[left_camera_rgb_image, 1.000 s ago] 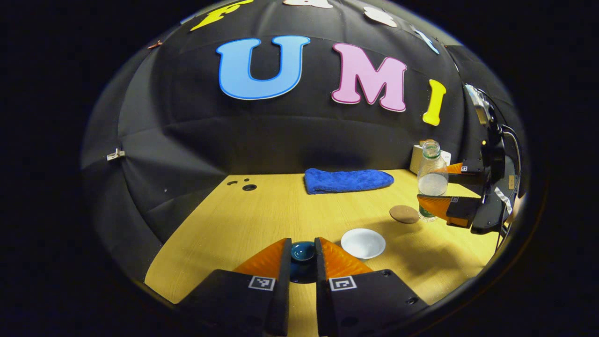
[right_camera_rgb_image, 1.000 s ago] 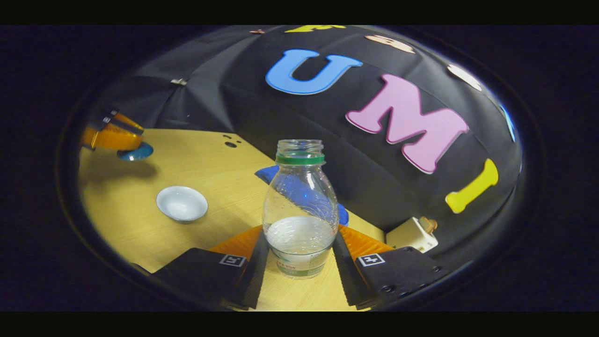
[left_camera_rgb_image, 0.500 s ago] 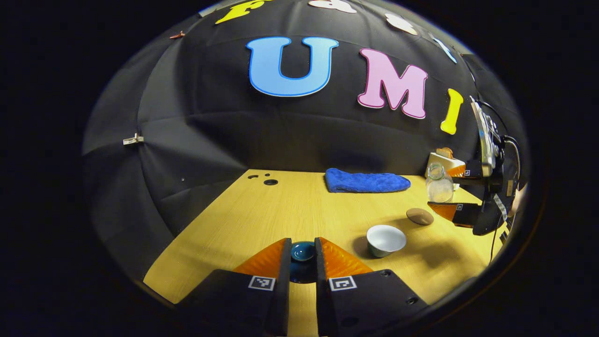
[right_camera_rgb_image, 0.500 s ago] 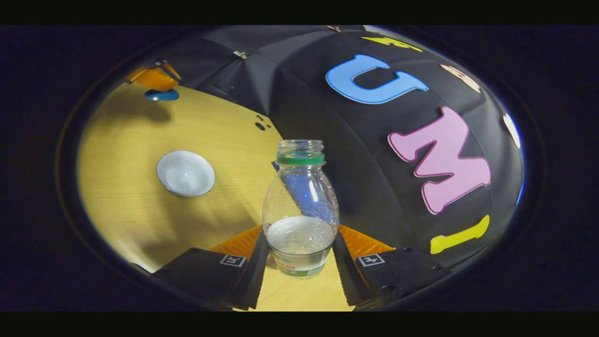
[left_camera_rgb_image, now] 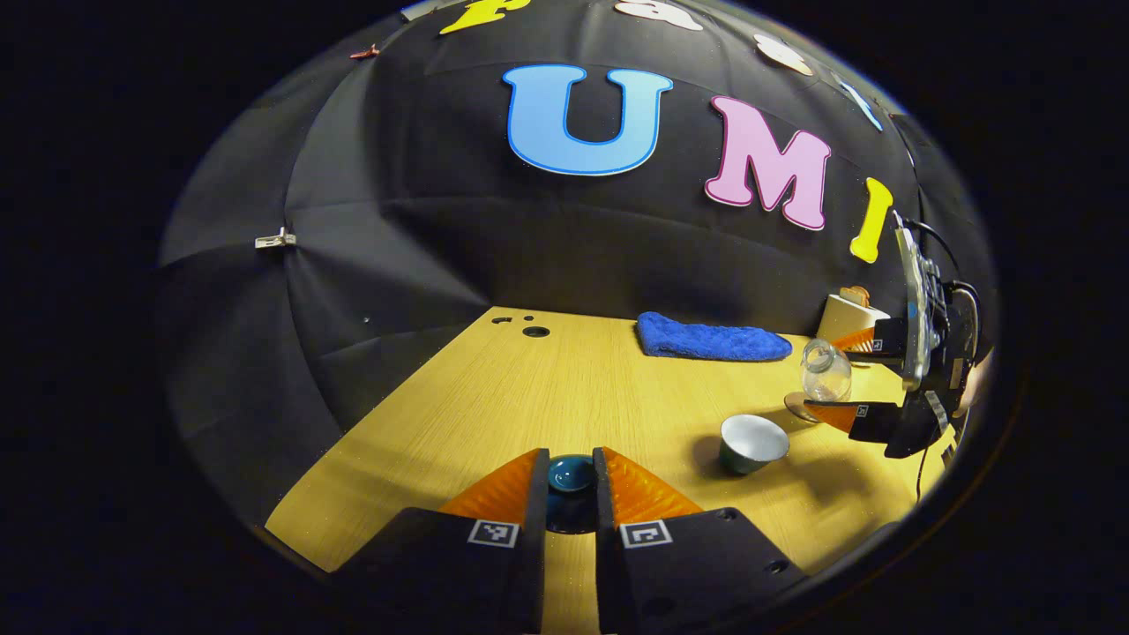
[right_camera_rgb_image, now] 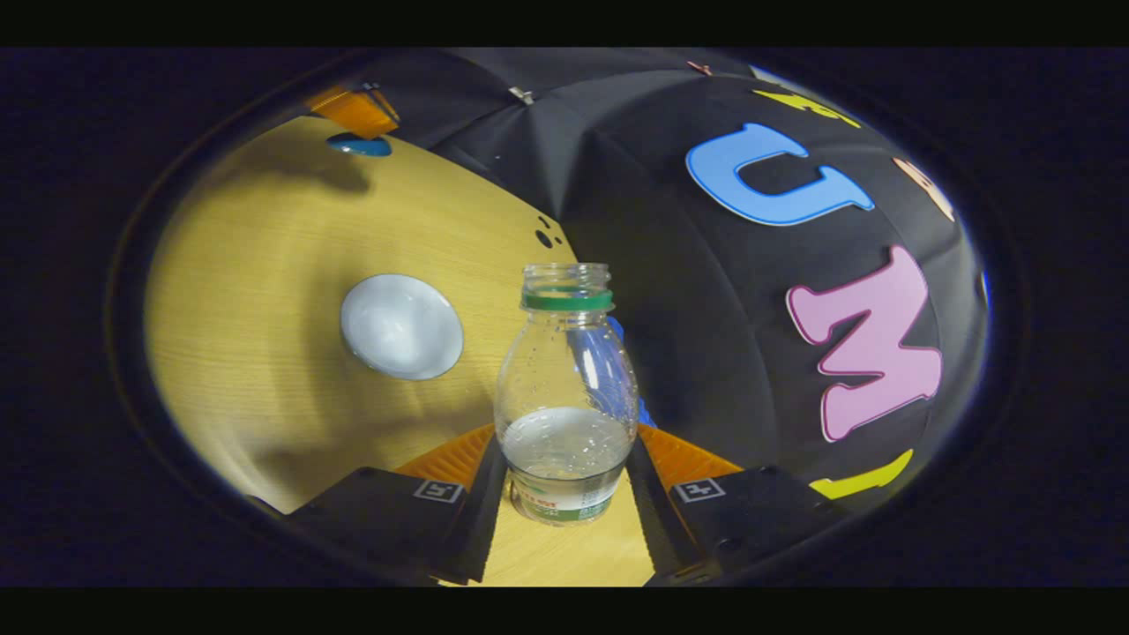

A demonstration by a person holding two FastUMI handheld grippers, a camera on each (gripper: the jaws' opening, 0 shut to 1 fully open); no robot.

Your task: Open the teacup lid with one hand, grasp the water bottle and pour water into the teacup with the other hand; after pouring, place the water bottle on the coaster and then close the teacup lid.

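The clear plastic water bottle with a green neck ring (right_camera_rgb_image: 565, 388) stands at the centre of the right gripper view, uncapped, with water filling roughly its lower third and a green and white label round its base. The right gripper (right_camera_rgb_image: 564, 494) is clamped on it, both orange ribbed fingers (right_camera_rgb_image: 454, 459) pressing its lower sides. In the left gripper view the same bottle (left_camera_rgb_image: 826, 372) sits at the right edge of the frame, tipped over toward the cup, with the right gripper (left_camera_rgb_image: 851, 377) around it.

The white-lined round teacup (left_camera_rgb_image: 753, 443) stands open on the light wooden table (left_camera_rgb_image: 547, 397), lower right of centre in the left gripper view; in the right gripper view it (right_camera_rgb_image: 401, 325) lies left of the bottle, seen from above and slightly blurred.

The dark blue glazed teacup lid (left_camera_rgb_image: 571, 476) is at the bottom centre of the left gripper view, pinched by its knob between the fingers of the left gripper (left_camera_rgb_image: 571, 481), which are closed tight on it. It also shows (right_camera_rgb_image: 357, 145) at the upper left of the right gripper view, beneath orange fingers.

A brown round coaster (left_camera_rgb_image: 798, 407) peeks out just below the bottle, largely hidden, so I can't tell whether anything touches it.

One bottle, one cup, one lid, one coaster, two grippers. One folded blue towel (left_camera_rgb_image: 710, 338) lies by the back wall, and one cream boxy object (left_camera_rgb_image: 848, 313) at the far right.
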